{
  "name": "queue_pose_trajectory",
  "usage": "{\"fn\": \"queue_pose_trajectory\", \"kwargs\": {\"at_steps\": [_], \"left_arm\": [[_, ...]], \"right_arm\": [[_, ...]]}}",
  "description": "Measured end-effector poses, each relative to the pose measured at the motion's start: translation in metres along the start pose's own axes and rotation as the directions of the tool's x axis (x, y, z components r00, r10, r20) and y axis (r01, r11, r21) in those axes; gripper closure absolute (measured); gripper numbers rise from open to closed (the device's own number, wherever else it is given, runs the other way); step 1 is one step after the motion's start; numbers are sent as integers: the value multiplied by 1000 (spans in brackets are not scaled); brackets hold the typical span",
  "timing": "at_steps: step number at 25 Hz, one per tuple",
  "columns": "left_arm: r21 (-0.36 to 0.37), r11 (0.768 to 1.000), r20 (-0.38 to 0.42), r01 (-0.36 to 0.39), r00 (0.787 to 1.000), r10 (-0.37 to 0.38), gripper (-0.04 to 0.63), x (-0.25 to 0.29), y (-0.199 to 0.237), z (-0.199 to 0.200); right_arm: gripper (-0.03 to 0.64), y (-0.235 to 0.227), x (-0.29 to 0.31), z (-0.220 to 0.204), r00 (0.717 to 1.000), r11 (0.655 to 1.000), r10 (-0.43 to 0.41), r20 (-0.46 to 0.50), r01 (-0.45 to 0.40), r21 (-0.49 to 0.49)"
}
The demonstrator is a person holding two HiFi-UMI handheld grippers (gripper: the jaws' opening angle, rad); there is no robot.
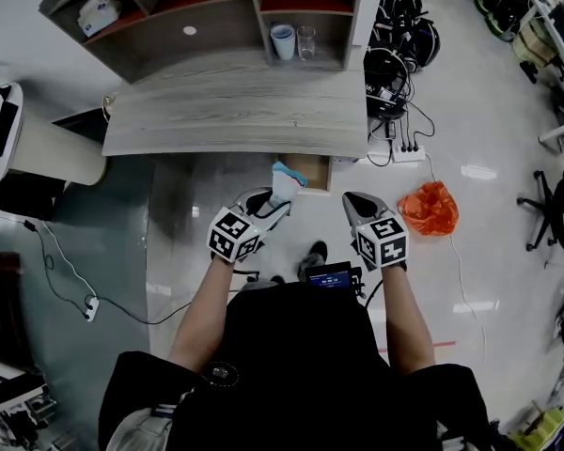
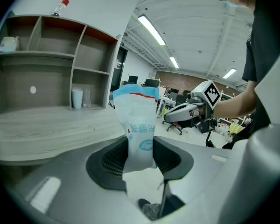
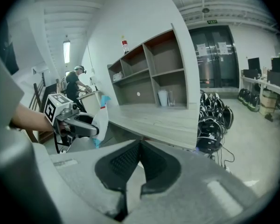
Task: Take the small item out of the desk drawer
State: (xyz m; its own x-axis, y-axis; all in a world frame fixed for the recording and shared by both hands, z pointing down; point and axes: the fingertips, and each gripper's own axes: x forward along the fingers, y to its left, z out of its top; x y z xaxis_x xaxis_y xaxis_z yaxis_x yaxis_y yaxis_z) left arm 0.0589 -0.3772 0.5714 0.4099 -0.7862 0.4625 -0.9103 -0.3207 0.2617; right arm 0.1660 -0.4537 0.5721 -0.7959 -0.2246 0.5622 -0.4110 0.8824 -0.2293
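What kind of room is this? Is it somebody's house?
Probably an office or lab, not a house. There is a wooden desk with open shelves on top, a rolling office chair and a power strip on the floor.

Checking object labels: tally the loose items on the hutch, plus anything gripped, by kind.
white cup: 1
clear glass: 1
tissue pack: 1
bottle, on top of the hutch: 1
white-and-blue packet, in the left gripper: 1
Total: 5
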Motion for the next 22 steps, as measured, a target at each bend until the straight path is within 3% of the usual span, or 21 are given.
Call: {"fn": "queue_pose_trajectory", "kwargs": {"at_steps": [7, 22], "left_arm": [[35, 998, 46, 51, 998, -53, 428, -30, -20, 1], [-1, 998, 62, 61, 996, -61, 428, -105, -49, -64]], "right_arm": [[617, 45, -7, -8, 1000, 1000, -24, 9, 24, 3], [617, 136, -26, -45, 1000, 999, -27, 3, 27, -36]]}}
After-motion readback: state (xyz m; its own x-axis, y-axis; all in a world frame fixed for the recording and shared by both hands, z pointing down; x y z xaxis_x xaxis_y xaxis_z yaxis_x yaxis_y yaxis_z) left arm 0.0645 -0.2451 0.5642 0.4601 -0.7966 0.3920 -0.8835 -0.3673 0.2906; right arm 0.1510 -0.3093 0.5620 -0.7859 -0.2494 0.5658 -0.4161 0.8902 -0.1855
